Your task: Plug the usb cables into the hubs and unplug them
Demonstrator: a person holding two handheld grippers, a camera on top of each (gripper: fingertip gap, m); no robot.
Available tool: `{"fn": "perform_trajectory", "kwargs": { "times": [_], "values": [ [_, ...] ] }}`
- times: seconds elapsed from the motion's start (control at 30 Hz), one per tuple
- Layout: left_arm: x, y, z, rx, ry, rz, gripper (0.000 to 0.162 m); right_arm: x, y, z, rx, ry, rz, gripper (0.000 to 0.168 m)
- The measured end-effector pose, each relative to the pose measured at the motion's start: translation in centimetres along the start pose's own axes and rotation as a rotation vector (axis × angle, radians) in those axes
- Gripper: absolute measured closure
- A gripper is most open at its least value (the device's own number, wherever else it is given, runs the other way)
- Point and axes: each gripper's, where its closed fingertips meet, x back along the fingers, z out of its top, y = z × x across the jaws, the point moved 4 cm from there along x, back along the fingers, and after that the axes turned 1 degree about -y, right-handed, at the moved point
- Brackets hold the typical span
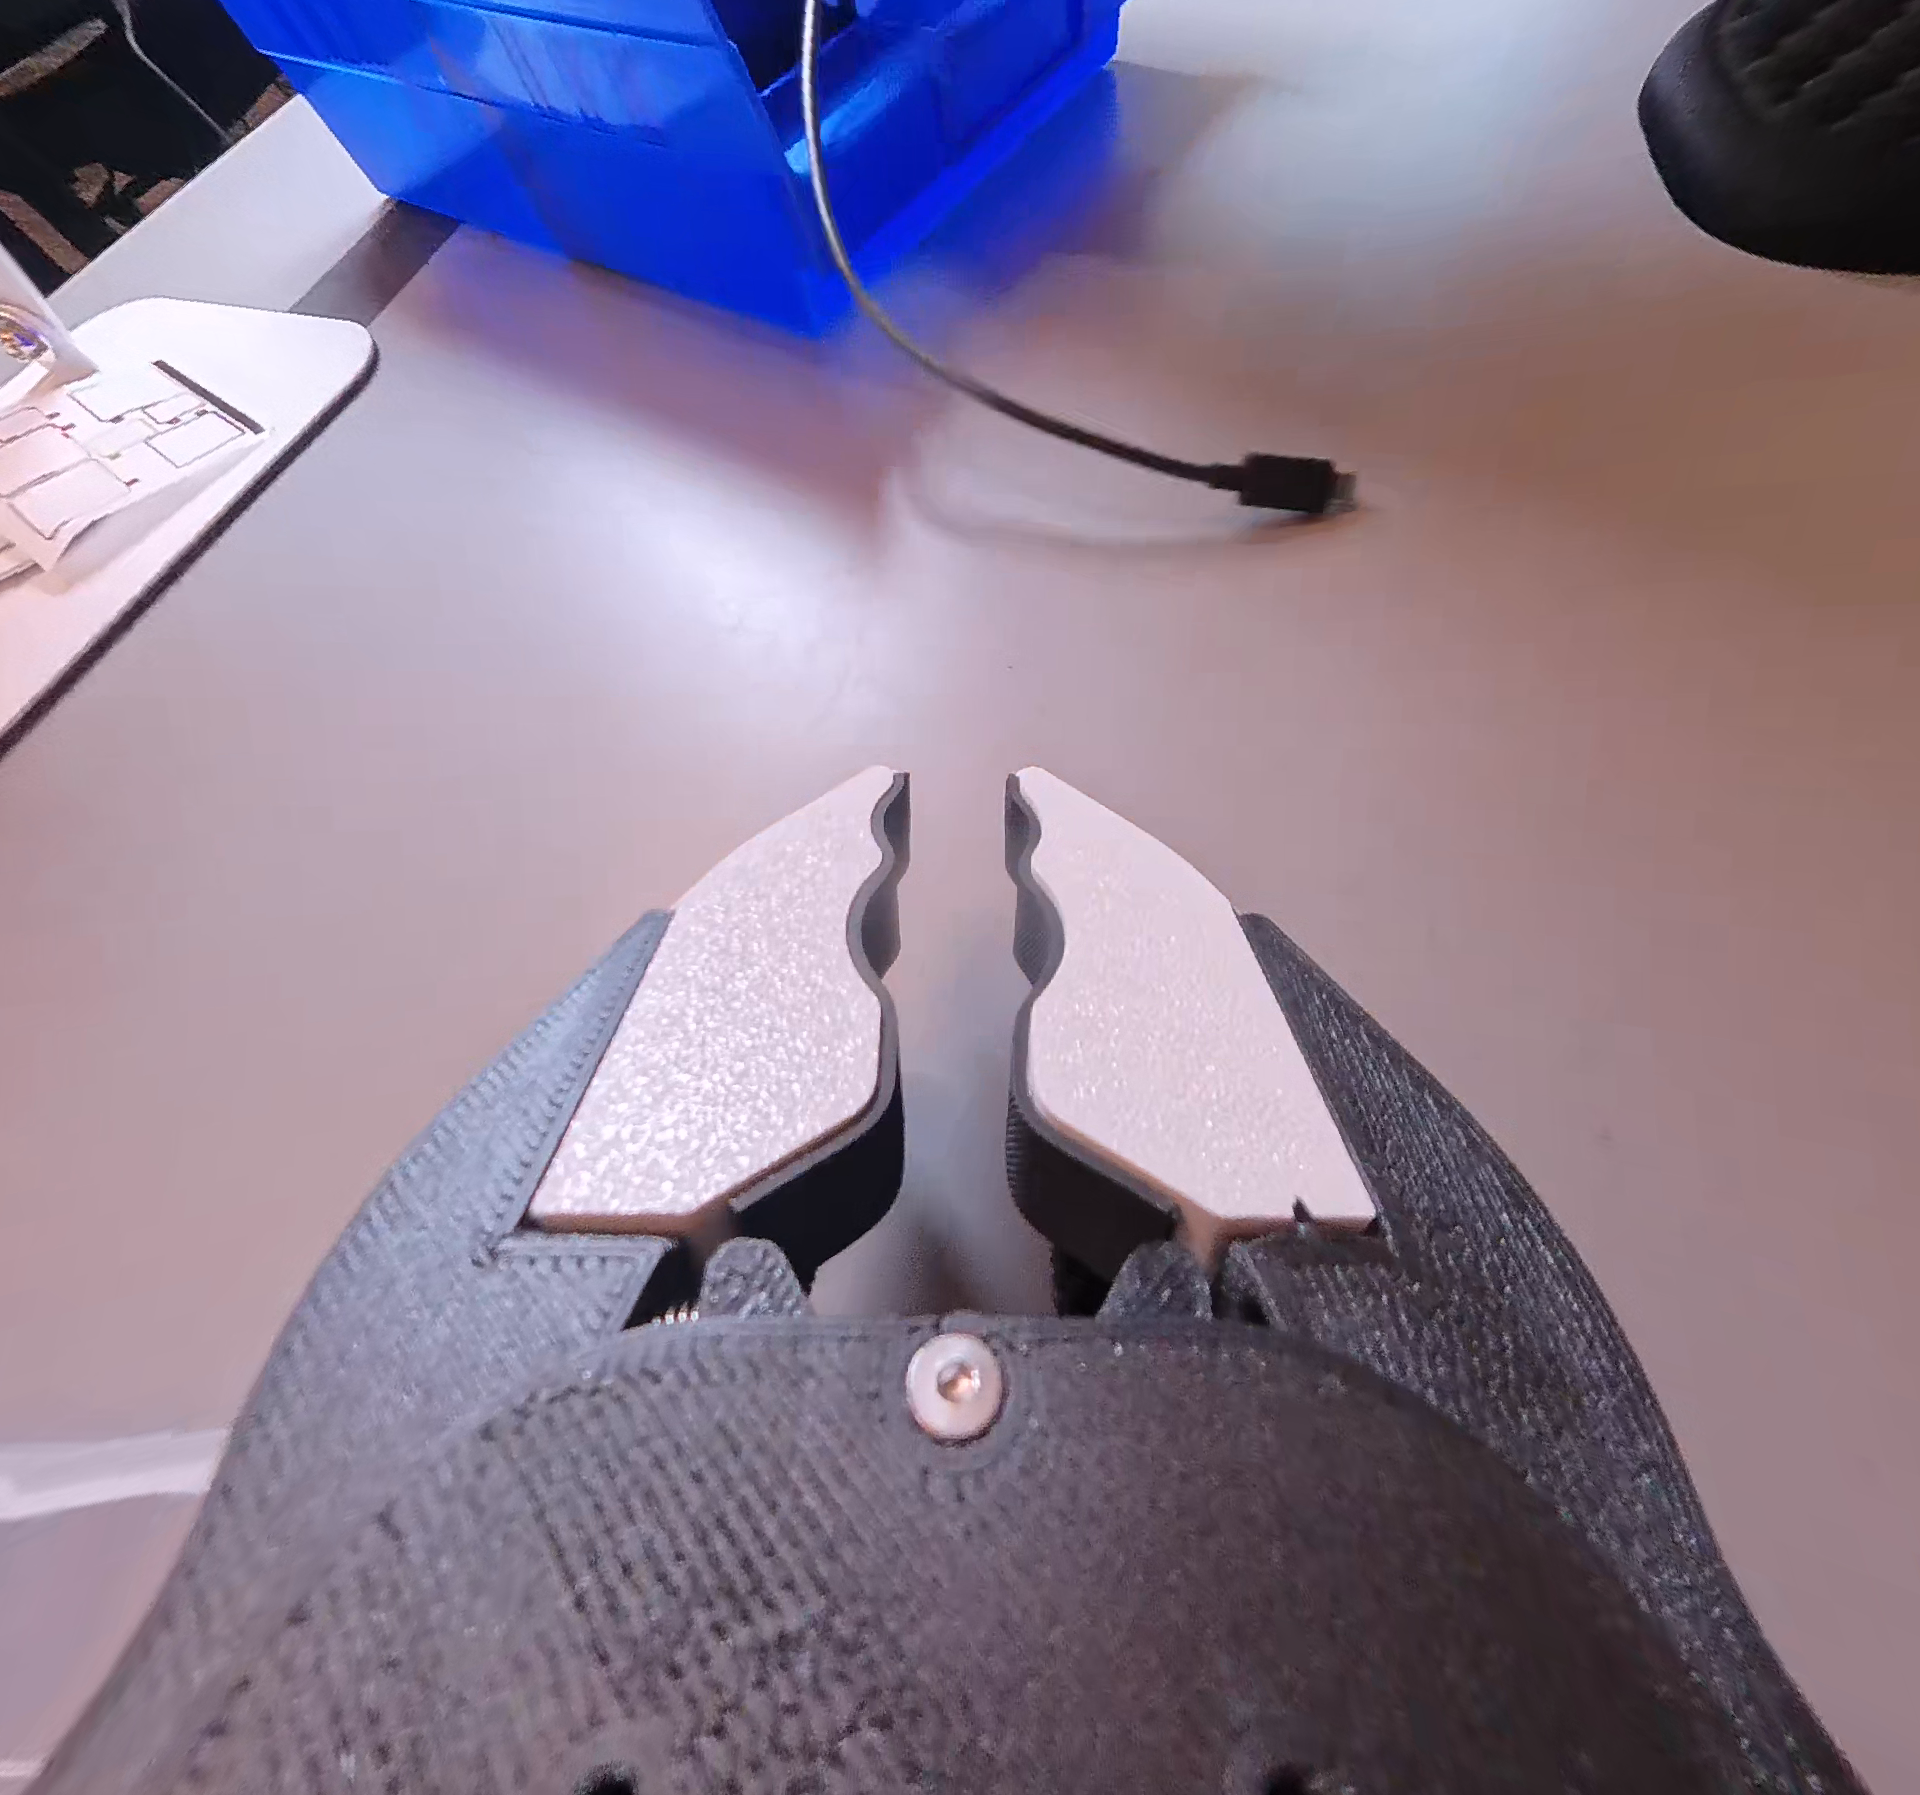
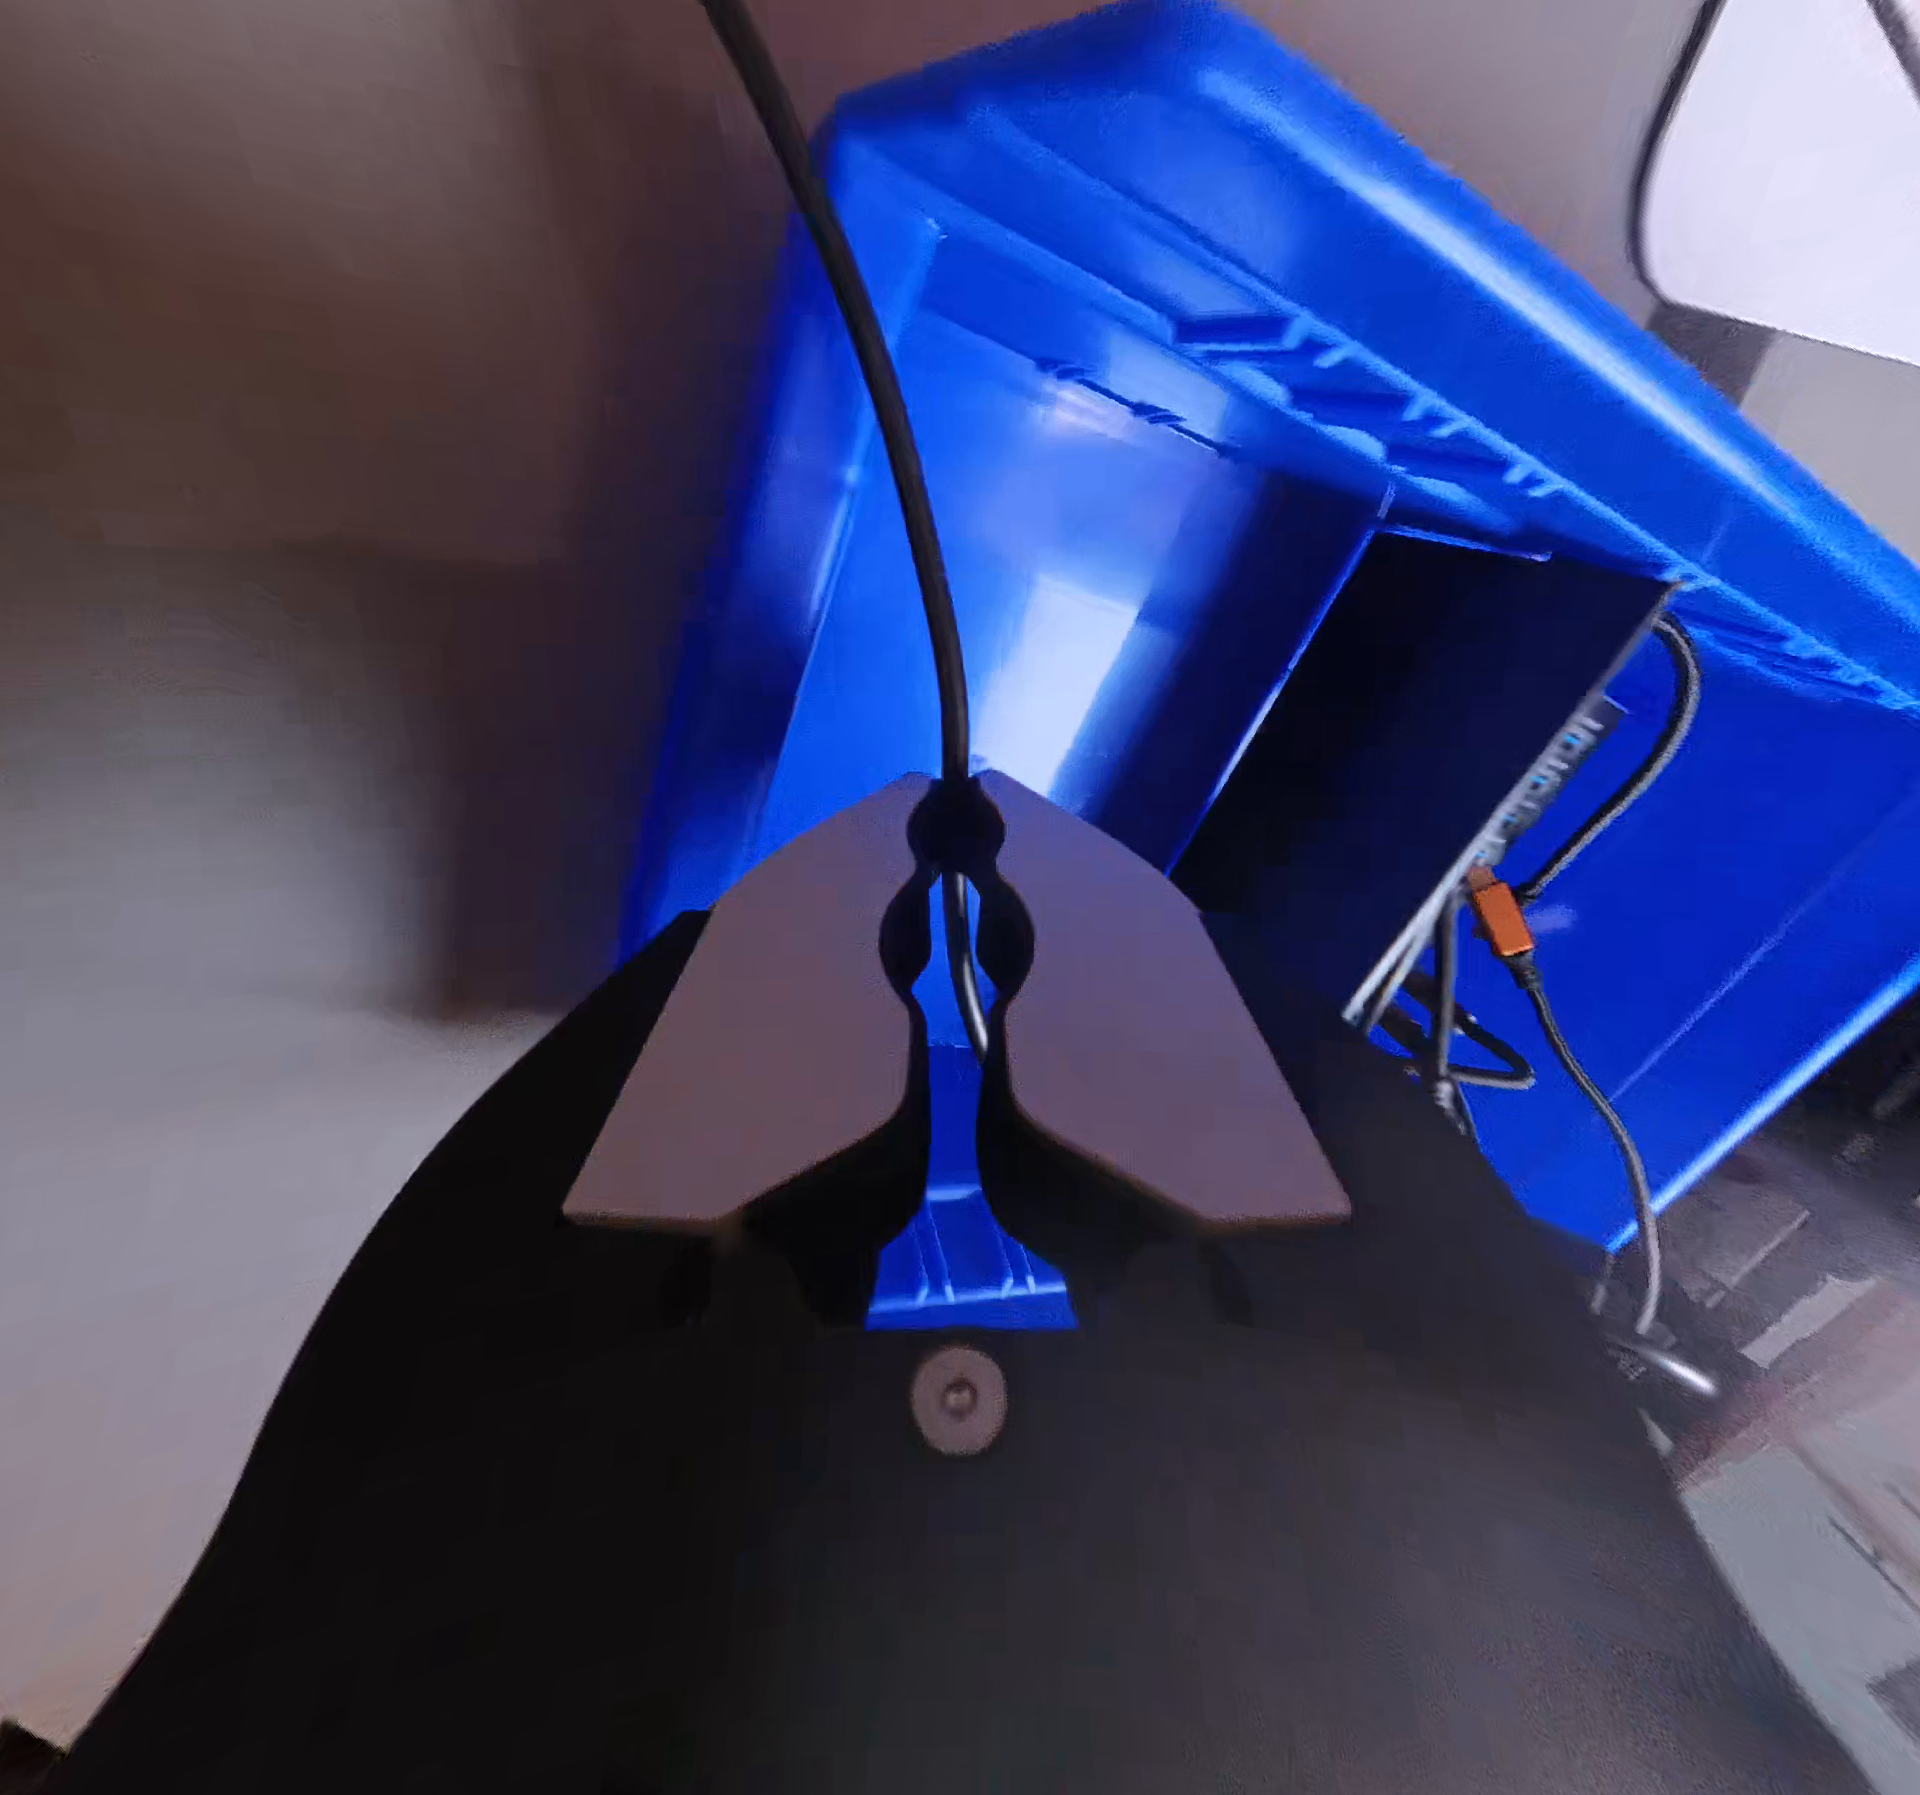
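Left wrist view first: the left claw (image 1: 957, 789) hangs low over the desk (image 1: 520, 706), its pale fingers (image 1: 748, 1018) a narrow gap apart and nothing between them. Bare desk lies ahead of the tips. Farther out and to the right, the black cable (image 1: 935, 363) lies loose, its plug (image 1: 1294, 481) flat on the surface, long axis running left to right with the metal tip aimed right. Behind the plug the cord curves back left and climbs into the blue bin (image 1: 644, 114), which sits at the far side of the desk close to the left edge. Left of the open stretch, a white board (image 1: 260, 363) with paper slips on it lies along that edge. At the far right a dark rounded shape, probably the other claw's body, hangs above the desk.

Right wrist view now, and it's blurry: the right claw (image 2: 956, 800) is pinched on a black cable (image 2: 883, 374) right at the fingertips (image 2: 831, 852). The cord rises from the grip and arcs up and left out of frame. Beyond the tips is the blue bin (image 2: 1351, 239), and in its right compartment a slim grey hub (image 2: 1507, 810) stands on edge, tilted, with an orange plug (image 2: 1501, 919) seated in its side and dark cords trailing beneath.
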Motion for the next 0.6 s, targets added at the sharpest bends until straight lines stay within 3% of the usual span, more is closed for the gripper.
{"fn": "perform_trajectory", "kwargs": {
  "times": [0.1,0.37,0.5,0.6],
  "values": [
    [0.4,-0.3,0.2,0.015,0.017,0.009,0.145,4.1,2.7,-0.5,-0.112,0.082,-0.089,0.165],
    [-0.1,0.1,-0.2,0.003,-0.005,-0.018,0.145,12.1,12.9,-9.4,-0.426,-0.102,-0.631,0.165],
    [-0.2,0.0,-0.4,0.01,-0.013,-0.023,0.145,13.1,16.1,-13.6,-0.47,-0.316,-0.9,0.165],
    [-0.2,-0.1,-0.5,0.019,-0.014,-0.024,0.145,11.8,16.9,-14.4,-0.33,-0.476,-0.995,0.165]
  ]
}}
